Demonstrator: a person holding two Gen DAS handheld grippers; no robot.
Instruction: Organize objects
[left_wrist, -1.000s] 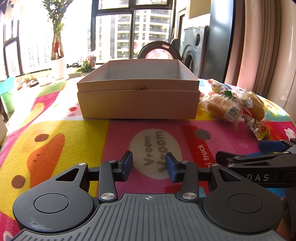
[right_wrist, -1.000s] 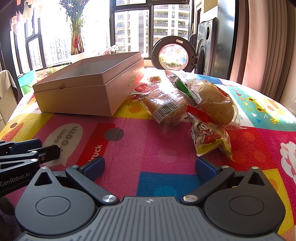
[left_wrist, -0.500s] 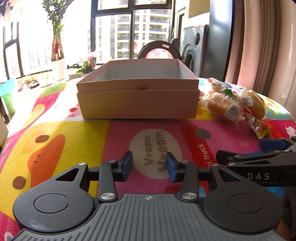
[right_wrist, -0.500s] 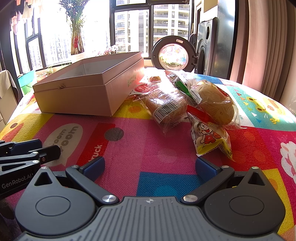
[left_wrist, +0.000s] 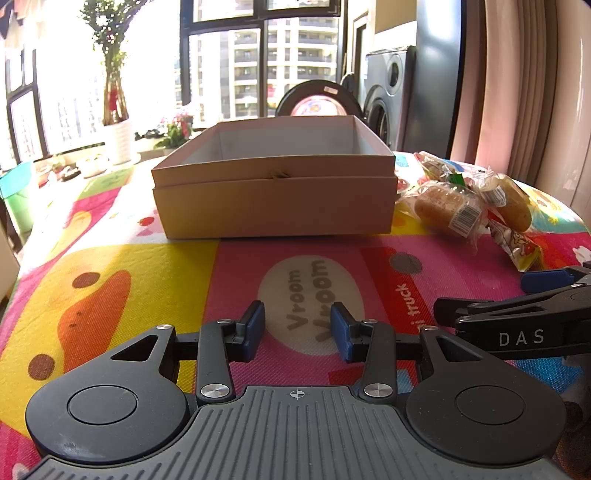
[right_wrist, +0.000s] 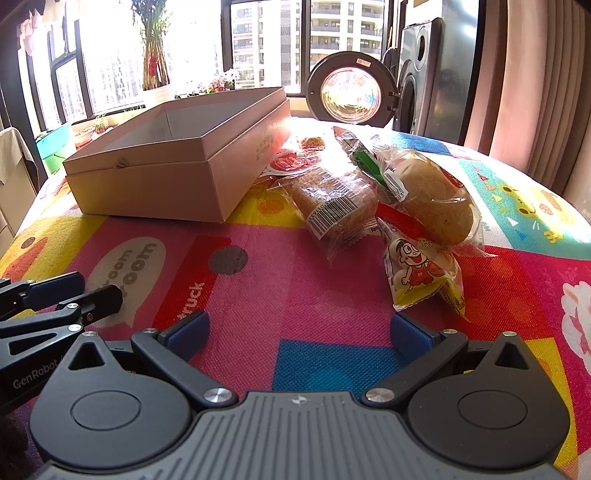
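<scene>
Our left claw and right claw are black, with blue finger pads, silver screws, round side discs and ribbed grey housings; white lettering reads "DAS" and "GenRobot"

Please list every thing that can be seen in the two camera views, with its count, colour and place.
cardboard box: one, tan, open, nothing seen inside, far left of table.
bread packs: two, brown in clear wrap, right of the box.
cartoon snack bag: one, yellow, nearest of the pile.
small red-label packets: at least two, against the box's right side.
table mat: one, multicoloured, covers the table.
washing machine: one, grey, door open, behind the table.
plant vase: one, white, window sill.
left gripper: black, blue pads, open, holds nothing.
right gripper: same, open wider, holds nothing.
</scene>
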